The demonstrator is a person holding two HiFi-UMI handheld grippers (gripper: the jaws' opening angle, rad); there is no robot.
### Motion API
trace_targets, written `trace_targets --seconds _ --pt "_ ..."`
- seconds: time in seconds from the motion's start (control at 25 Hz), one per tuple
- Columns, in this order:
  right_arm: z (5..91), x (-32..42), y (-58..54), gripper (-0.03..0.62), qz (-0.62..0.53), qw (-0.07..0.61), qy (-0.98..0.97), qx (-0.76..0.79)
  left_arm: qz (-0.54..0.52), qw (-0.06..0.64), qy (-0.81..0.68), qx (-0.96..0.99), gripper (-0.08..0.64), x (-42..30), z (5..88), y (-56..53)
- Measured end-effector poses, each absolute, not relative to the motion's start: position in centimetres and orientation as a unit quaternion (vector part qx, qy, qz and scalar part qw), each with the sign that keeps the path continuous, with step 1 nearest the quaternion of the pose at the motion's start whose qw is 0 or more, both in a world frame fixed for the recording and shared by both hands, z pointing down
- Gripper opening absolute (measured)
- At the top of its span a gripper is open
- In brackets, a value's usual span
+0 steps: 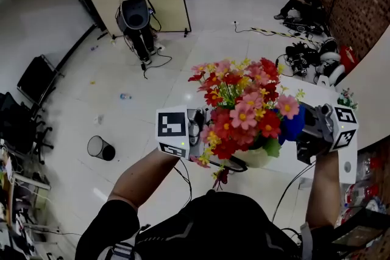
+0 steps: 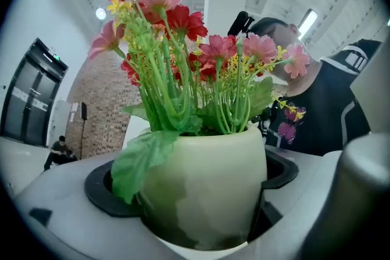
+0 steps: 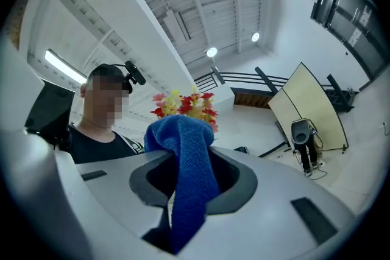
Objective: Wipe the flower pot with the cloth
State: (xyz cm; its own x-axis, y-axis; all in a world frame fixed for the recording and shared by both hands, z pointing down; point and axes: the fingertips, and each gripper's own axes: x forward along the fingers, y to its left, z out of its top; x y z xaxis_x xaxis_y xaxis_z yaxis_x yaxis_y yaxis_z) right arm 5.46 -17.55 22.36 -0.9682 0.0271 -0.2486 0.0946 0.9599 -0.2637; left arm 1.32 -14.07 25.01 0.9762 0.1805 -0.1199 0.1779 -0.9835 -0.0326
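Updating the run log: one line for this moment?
left gripper: shut on flower pot | right gripper: shut on cloth | cloth-pot contact: unclear

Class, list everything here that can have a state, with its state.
Left gripper: shut on the pale green ceramic flower pot.
Right gripper: shut on the blue towelling cloth.
Flower pot: held, filled with red and pink flowers.
Cloth: bunched, hanging through the jaws.
Black waste bin: standing upright.
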Motion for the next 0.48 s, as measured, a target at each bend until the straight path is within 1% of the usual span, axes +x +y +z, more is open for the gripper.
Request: trace_targets --seconds 0.28,0.48 --pt "21.9 6.3 -16.2 0.097 -0.112 0.099 0.989 -0.002 0.055 0.001 -0.034 -0.998 0.576 1.5 25.2 -17.9" --pt "21.4 6.0 -16.1 0.097 -0.072 0.101 0.991 -0.044 0.058 -0.016 0.01 -0.998 0.575 1.6 24.8 -20.7"
